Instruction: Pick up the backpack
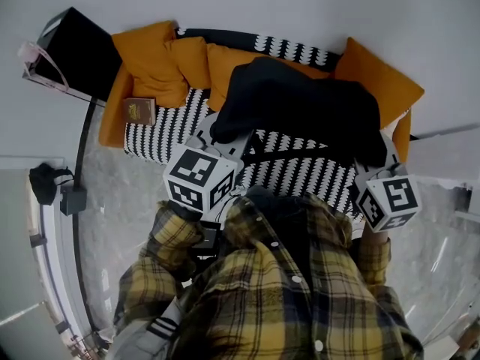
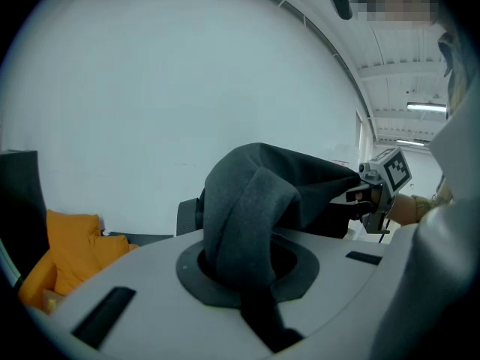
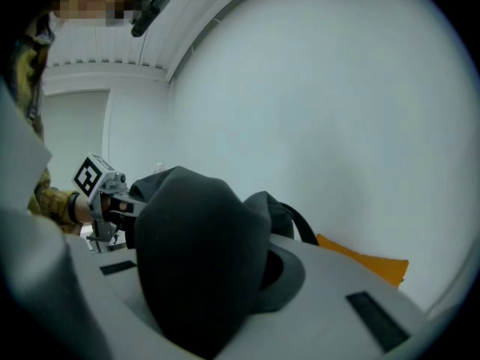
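The black backpack hangs between both grippers, above the sofa. My left gripper is shut on a fold of its fabric at the bag's left side. In the left gripper view that dark fold bulges out of the shut jaws. My right gripper is shut on the bag's right side. In the right gripper view the fabric fills the jaws, with a strap behind. Each gripper view shows the other gripper across the bag: the right gripper and the left gripper.
A sofa with a black-and-white patterned cover and orange cushions lies under the bag. A small brown book rests on its left end. A black box stands at the far left, and a dark item lies on the floor.
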